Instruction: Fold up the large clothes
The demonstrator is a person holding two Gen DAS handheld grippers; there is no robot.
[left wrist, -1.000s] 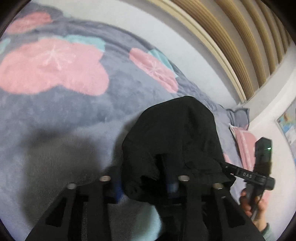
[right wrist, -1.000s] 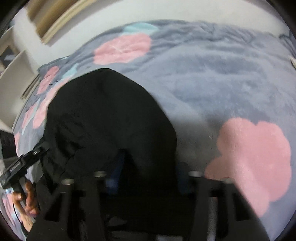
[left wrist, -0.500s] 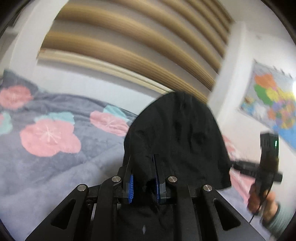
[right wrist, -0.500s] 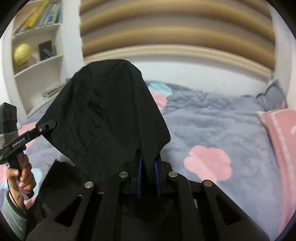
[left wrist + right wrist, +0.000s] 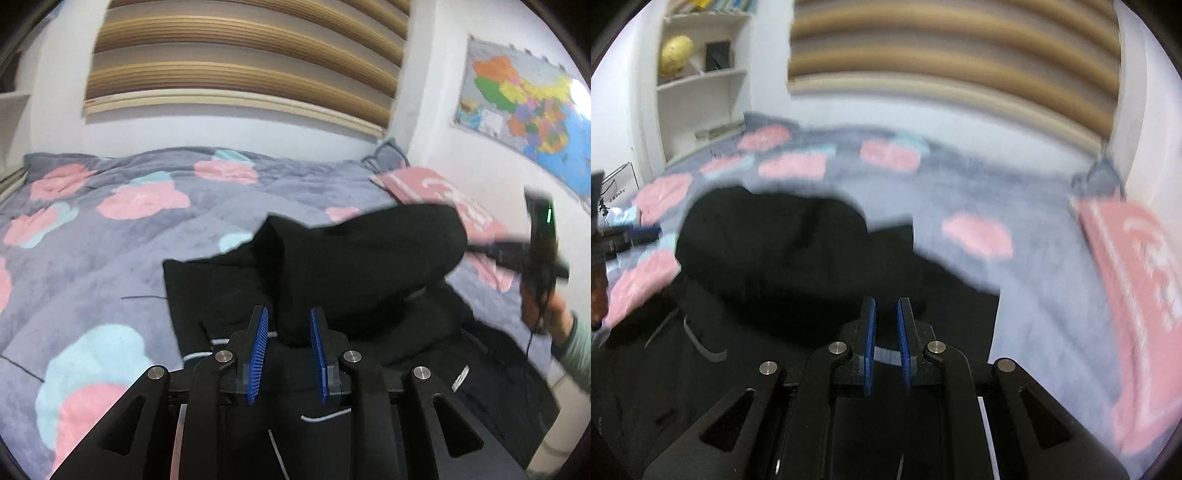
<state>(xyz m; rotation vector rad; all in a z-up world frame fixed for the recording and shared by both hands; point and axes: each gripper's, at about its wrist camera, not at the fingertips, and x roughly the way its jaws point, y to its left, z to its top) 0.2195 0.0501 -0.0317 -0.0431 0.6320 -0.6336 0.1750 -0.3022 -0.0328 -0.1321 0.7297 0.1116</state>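
While a black garment lies heaped on the bed, both wrist views look across it toward a wall with horizontal tan slats. In the left wrist view the left gripper has its blue-padded fingers a little apart with a fold of the black cloth rising between them; its jaws have just been opening, and the cloth touches the right pad but stands clear of the left one, so the grip looks slack. From that fold the fabric arches to the right in a raised hump, and the rest spreads flat beneath, with thin white cords showing on it. At the right edge of this view a hand in a pale green sleeve holds the other tool's black handle. In the right wrist view the right gripper has its blue pads close together, pinching a dark fold of the same garment, which bulges up to the left and is blurred. The bed's grey cover carries pink and pale blue flower shapes, and a pink pillow lies at its right side. A coloured map hangs on the right wall, and white shelves with a gold ball stand at the left.
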